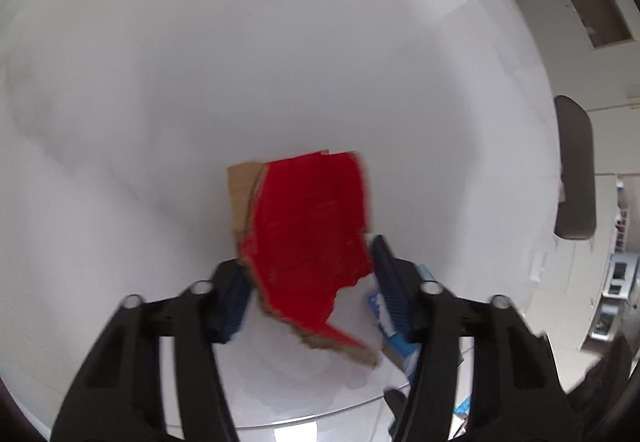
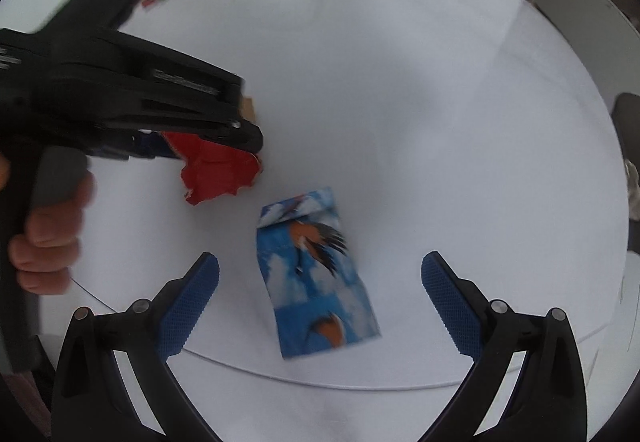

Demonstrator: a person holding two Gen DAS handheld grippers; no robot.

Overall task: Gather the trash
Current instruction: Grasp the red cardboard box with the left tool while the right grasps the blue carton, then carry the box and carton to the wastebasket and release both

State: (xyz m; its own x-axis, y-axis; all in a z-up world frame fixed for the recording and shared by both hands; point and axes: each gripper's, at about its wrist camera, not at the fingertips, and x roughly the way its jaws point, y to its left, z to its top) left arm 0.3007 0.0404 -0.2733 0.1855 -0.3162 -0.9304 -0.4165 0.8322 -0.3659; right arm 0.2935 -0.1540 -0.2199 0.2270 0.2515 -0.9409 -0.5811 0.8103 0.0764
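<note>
Red torn cardboard (image 1: 308, 226) sits pinched in the left claw (image 1: 310, 282); the right claw (image 2: 320, 302) is spread above blue paper (image 2: 316, 274).

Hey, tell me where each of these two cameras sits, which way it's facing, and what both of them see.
Left wrist: on the left gripper, looking steeply down at the torn red cardboard piece between its fingers.
Right wrist: on the right gripper, looking down at the blue bird-print paper wrapper; a hand holds the left gripper.
Shared: the round white table, red cardboard, blue wrapper.
</note>
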